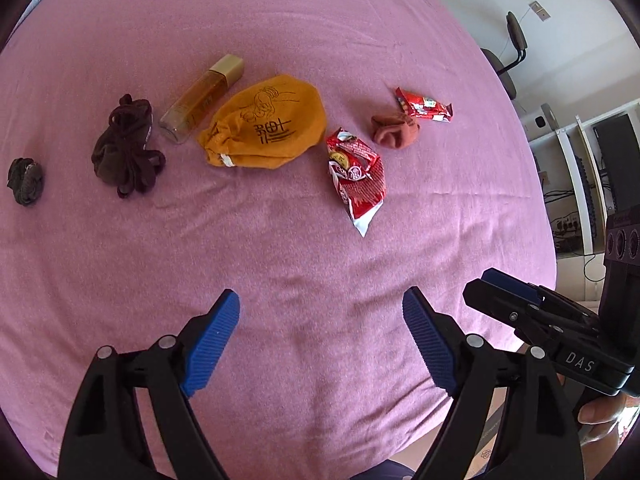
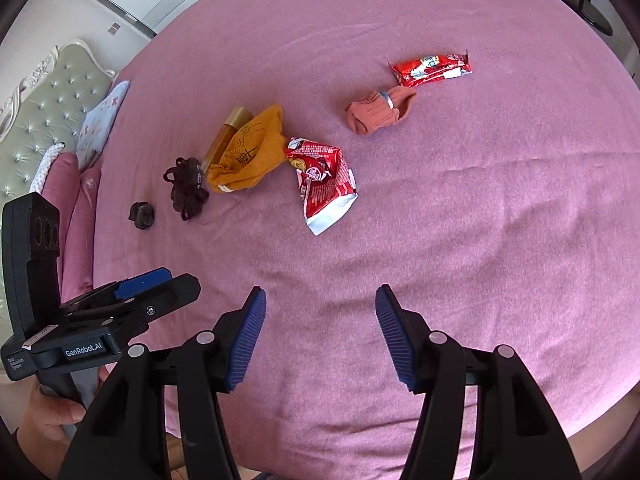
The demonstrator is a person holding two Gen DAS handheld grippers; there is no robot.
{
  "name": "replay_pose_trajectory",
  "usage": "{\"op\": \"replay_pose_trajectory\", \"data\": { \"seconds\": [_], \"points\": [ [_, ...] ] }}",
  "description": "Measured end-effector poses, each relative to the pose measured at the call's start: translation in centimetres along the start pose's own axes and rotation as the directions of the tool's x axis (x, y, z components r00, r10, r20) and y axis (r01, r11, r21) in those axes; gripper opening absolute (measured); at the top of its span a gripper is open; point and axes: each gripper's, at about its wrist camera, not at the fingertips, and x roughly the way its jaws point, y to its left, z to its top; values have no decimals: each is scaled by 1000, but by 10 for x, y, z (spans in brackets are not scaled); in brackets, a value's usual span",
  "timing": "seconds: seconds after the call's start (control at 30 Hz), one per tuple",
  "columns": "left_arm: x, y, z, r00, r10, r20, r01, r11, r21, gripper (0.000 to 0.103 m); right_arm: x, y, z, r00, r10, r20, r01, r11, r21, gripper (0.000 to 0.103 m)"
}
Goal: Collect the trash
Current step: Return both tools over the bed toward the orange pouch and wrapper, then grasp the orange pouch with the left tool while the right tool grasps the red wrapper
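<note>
A crumpled red-and-white snack wrapper (image 1: pixel 357 178) lies mid-bed; it also shows in the right wrist view (image 2: pixel 324 182). A smaller red wrapper (image 1: pixel 424 106) lies further right, beside a rolled brown sock (image 1: pixel 394 130); both show in the right wrist view, wrapper (image 2: pixel 432 69) and sock (image 2: pixel 378 112). My left gripper (image 1: pixel 320 312) is open and empty, hovering near the bed's front edge. My right gripper (image 2: pixel 320 306) is open and empty too, beside the left one. In the left wrist view the right gripper's fingers (image 1: pixel 506 286) look closer together.
On the pink bedsheet (image 1: pixel 280 260) lie an orange drawstring pouch (image 1: pixel 266 122), an amber bottle (image 1: pixel 202 98), a dark brown cloth bundle (image 1: pixel 126 146) and a small dark ball (image 1: pixel 25 180). A headboard and pillows (image 2: pixel 60 120) are at the left; shelves and a chair (image 1: pixel 516 52) at the right.
</note>
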Motion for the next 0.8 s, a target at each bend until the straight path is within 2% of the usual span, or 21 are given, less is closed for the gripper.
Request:
{"op": "replay_pose_trajectory", "data": {
  "seconds": [0.27,0.43,0.5,0.57,0.7,0.8],
  "points": [
    [39,16,56,997,72,-28,-71,997,15,83,51,-11,53,998,5,-66,-5,1000,2,57],
    [63,20,89,990,132,-42,-127,988,91,84,81,-17,78,994,-10,-111,9,1000,-9,57],
    [75,21,101,986,158,-57,-149,979,136,87,93,-18,86,992,-17,-125,15,1000,-16,57],
    [85,23,110,979,195,-56,-185,970,157,97,106,-20,91,988,-22,-152,19,1000,-19,57],
    [104,37,125,963,261,-71,-245,953,177,99,123,-25,97,984,-16,-179,18,1000,9,57],
    [111,51,136,962,260,-87,-246,959,142,99,127,-23,101,983,-8,-182,10,1000,8,57]
  ]
}}
